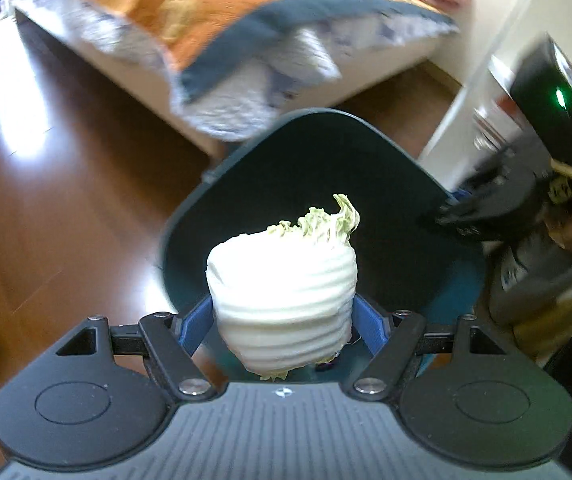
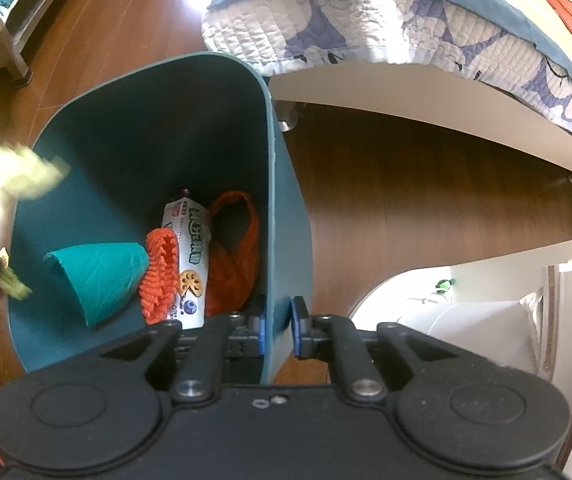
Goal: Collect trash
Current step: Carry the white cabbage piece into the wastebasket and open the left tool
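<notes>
A glossy brown wooden floor (image 2: 426, 200) runs under a bed whose quilt (image 2: 366, 32) in white and blue hangs over a pale frame; sunlight glares off the boards at the far side. A dark teal bin (image 2: 134, 128) stands on the floor beside the bed. Inside it lie a teal paper cone (image 2: 98, 276), a fuzzy orange cloth (image 2: 162, 272), a white printed carton (image 2: 190, 256) and an orange net bag (image 2: 234, 256), packed close together at the bottom.

The left gripper (image 1: 282, 320) points steeply down over the bin's open mouth, its blue pads (image 1: 196, 326) pressed against both sides of a white cabbage stump (image 1: 282, 296) with a frill of green leaf on top. The stump hangs above the bin (image 1: 326, 168), clear of the rim.

The right gripper (image 2: 280, 330) also points down, its jaws nearly together and pinching the bin's right-hand wall, one pad inside and one outside
</notes>
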